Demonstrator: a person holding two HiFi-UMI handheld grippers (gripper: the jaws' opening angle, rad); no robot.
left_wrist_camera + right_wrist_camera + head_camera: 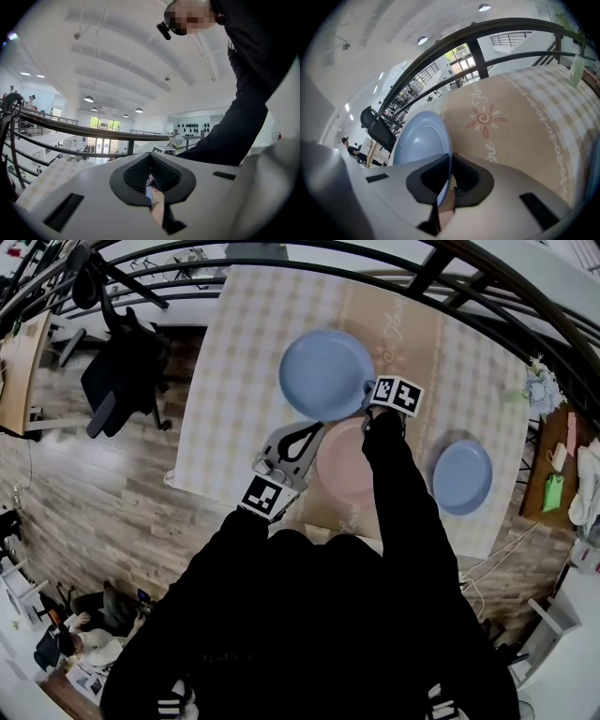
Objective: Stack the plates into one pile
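Right tool clamped on rim of big blue plate, left tool closed, empty

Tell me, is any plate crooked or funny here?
Yes. The big blue plate is tilted instead of lying flat: the right gripper pinches its rim. The pink plate and small blue plate lie flat on the table.

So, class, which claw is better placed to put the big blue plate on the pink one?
Right. The right claw grips the big blue plate by its rim, next to the pink plate. The left claw is shut, holding nothing.
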